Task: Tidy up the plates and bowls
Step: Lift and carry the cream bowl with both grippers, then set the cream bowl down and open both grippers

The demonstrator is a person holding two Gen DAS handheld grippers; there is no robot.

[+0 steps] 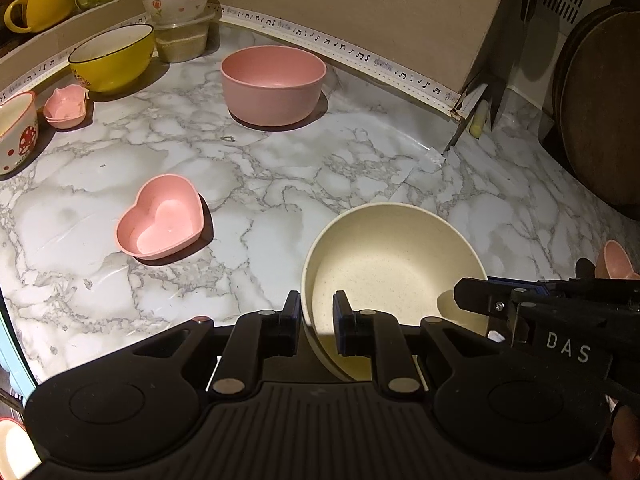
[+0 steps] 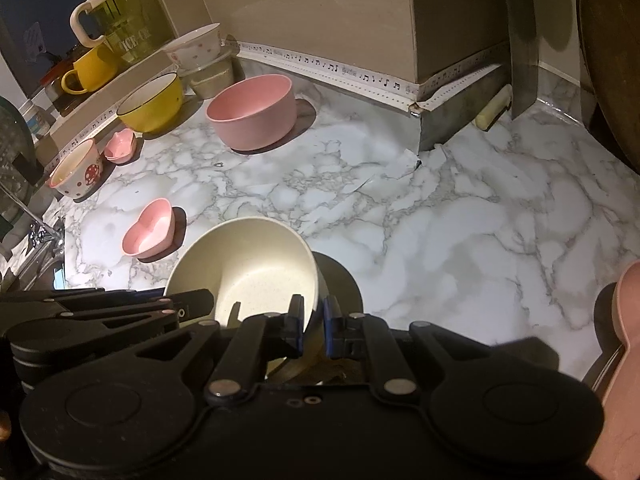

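Observation:
A cream bowl (image 1: 396, 264) is held tilted above the marble counter (image 1: 280, 184). My left gripper (image 1: 317, 320) is shut on its left rim. My right gripper (image 2: 312, 318) is shut on the right rim of the same cream bowl (image 2: 248, 260). A large pink bowl (image 1: 273, 82) stands at the back, also in the right wrist view (image 2: 252, 110). A pink heart dish (image 1: 162, 216) lies left of the cream bowl, also in the right wrist view (image 2: 149, 234).
A yellow bowl (image 1: 112, 56), small pink dishes (image 1: 66, 106), a mushroom-print bowl (image 1: 16, 132) and a flowered bowl on a plastic tub (image 1: 178, 0) line the back left. A cleaver (image 2: 520, 40) and round wooden board (image 1: 600, 108) stand at the right. A pink object (image 2: 624, 360) is near right.

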